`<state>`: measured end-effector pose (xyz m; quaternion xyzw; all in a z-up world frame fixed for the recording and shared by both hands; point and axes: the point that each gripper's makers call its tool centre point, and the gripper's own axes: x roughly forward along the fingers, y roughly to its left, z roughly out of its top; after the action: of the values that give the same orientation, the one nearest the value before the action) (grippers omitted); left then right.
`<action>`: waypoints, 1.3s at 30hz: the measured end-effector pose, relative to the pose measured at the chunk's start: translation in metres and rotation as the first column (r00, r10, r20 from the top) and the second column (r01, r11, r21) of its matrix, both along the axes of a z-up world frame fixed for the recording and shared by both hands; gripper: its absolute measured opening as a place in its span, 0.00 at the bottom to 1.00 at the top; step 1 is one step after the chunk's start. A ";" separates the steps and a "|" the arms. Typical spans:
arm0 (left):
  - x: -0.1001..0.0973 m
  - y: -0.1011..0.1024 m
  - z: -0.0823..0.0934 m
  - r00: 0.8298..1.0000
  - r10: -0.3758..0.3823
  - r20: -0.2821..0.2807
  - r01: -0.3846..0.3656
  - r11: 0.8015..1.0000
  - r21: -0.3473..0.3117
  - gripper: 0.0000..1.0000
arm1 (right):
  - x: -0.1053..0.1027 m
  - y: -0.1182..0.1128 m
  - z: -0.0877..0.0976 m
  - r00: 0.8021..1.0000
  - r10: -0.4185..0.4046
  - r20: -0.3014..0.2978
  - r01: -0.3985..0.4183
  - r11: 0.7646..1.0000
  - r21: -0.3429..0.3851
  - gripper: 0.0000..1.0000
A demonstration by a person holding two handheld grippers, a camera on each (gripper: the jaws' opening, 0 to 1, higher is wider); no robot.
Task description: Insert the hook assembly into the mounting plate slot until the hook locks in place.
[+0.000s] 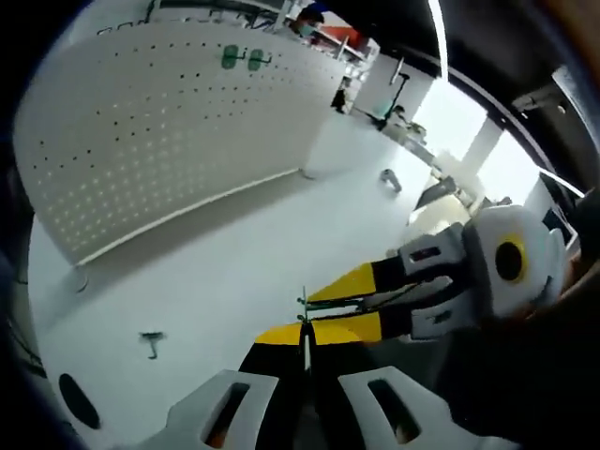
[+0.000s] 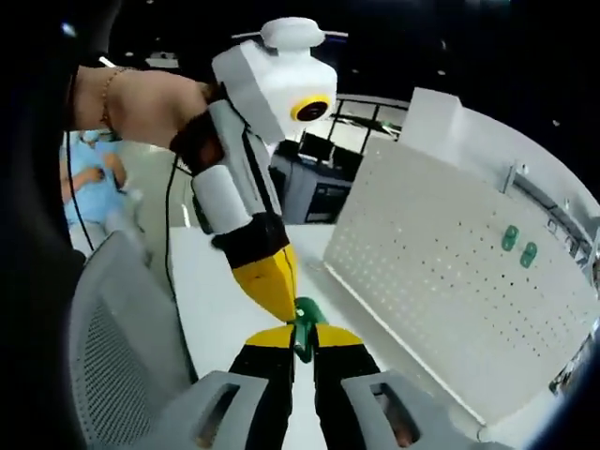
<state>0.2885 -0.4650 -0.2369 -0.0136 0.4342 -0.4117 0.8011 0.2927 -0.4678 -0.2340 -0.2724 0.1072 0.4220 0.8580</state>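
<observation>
A thin metal hook assembly (image 1: 305, 314) with a green end (image 2: 304, 328) is held over the white table, between the two grippers. My left gripper (image 1: 305, 330) is shut on its wire. In the right gripper view the left gripper (image 2: 284, 305) comes down from above, held by a hand. My right gripper (image 2: 305, 339) is shut on the green end. It enters the left gripper view from the right as the right gripper (image 1: 330, 302), with its yellow tips at the wire. The white perforated mounting plate (image 1: 169, 131) (image 2: 450, 281) stands upright, apart from both grippers. Two green pieces (image 1: 242, 58) (image 2: 518, 245) sit on it.
A loose small hook (image 1: 150, 343) lies on the white table (image 1: 216, 272) at the left. Another small metal part (image 1: 390, 179) lies further back. A grey mesh chair (image 2: 112, 347) stands at the left of the right gripper view. Desks and a person are in the background.
</observation>
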 end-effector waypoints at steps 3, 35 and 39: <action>0.001 0.002 0.002 1.000 0.009 -0.011 -0.009 1.000 -0.009 0.01 | -0.001 0.002 0.000 1.000 0.014 0.021 -0.013 1.000 -0.025 0.01; 0.009 0.006 -0.005 0.980 -0.069 0.186 0.057 0.996 0.068 0.23 | 0.015 -0.015 -0.012 0.978 -0.097 -0.187 0.112 0.991 0.069 0.00; 0.007 0.006 -0.007 0.981 -0.073 0.177 0.062 0.996 0.062 0.20 | 0.023 -0.024 -0.010 0.962 -0.142 -0.233 0.175 0.976 0.127 0.00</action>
<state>0.2958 -0.4594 -0.2435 0.0609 0.3719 -0.4257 0.8226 0.3153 -0.4919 -0.2440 -0.1503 0.1929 0.3864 0.8893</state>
